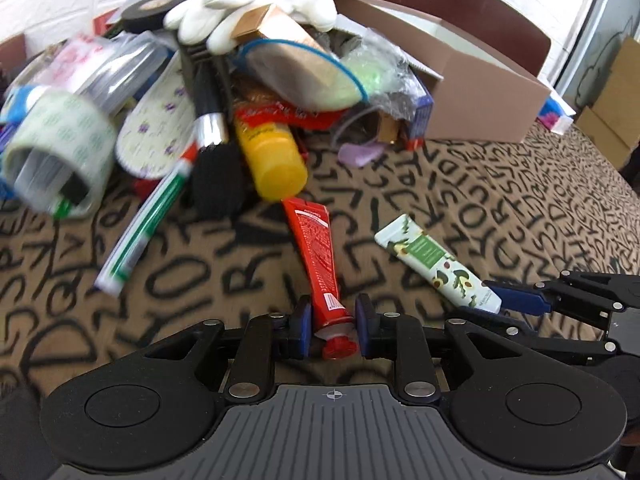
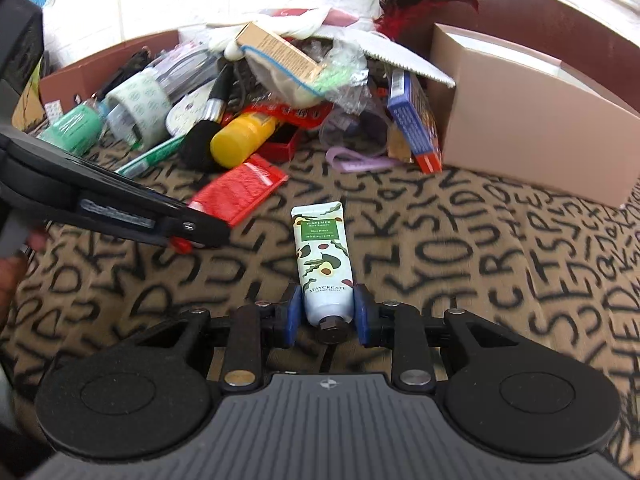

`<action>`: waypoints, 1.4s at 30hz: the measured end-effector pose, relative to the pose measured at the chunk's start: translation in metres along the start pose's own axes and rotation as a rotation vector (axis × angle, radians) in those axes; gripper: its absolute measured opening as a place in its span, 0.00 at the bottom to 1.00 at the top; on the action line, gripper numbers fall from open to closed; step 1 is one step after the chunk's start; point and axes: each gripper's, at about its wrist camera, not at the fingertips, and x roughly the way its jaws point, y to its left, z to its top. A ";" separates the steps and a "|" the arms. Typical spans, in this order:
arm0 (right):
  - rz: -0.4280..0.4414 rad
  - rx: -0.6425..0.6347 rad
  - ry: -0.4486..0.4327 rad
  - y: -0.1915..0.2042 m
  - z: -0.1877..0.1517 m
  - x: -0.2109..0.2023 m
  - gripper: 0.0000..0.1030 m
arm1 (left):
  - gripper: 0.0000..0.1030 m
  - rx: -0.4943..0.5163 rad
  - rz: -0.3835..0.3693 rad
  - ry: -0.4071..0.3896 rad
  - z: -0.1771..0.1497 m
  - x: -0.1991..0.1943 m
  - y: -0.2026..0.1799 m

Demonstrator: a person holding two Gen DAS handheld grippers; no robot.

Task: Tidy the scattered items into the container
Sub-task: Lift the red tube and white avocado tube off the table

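A red tube [image 1: 316, 264] lies on the letter-print cloth with its cap end between the blue pads of my left gripper [image 1: 334, 326], which is shut on it. A white avocado-print hand-cream tube [image 2: 323, 264] lies with its cap end between the pads of my right gripper [image 2: 327, 316], shut on it. The same tube [image 1: 436, 262] and the right gripper [image 1: 502, 304] show in the left wrist view. The left gripper [image 2: 202, 232] and the red tube [image 2: 240, 192] show in the right wrist view. A brown cardboard box [image 2: 532, 120] stands behind.
A heap of items lies by the box: yellow bottle [image 1: 272, 156], black brush [image 1: 212, 148], tape roll [image 1: 60, 148], toothbrush pack [image 1: 136, 228], white glove [image 1: 248, 12], blue carton [image 2: 416, 120], purple strap [image 2: 356, 162]. A dark red tray wall [image 2: 100, 68] runs at the back left.
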 end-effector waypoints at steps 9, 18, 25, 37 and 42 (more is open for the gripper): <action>0.003 -0.002 -0.008 0.004 0.001 -0.001 0.36 | 0.51 0.018 0.027 -0.024 0.003 0.003 -0.008; 0.009 -0.004 -0.002 0.004 0.008 0.011 0.39 | 0.40 0.081 0.047 -0.035 0.004 0.010 -0.017; 0.002 -0.003 -0.006 0.004 0.008 0.015 0.46 | 0.39 0.114 0.043 -0.028 0.008 0.018 -0.024; 0.006 0.017 -0.037 0.005 0.005 0.014 0.34 | 0.13 0.137 0.036 -0.037 0.003 0.019 -0.031; 0.034 0.055 -0.040 0.002 0.003 0.005 0.33 | 0.12 0.123 0.035 -0.042 0.000 0.012 -0.032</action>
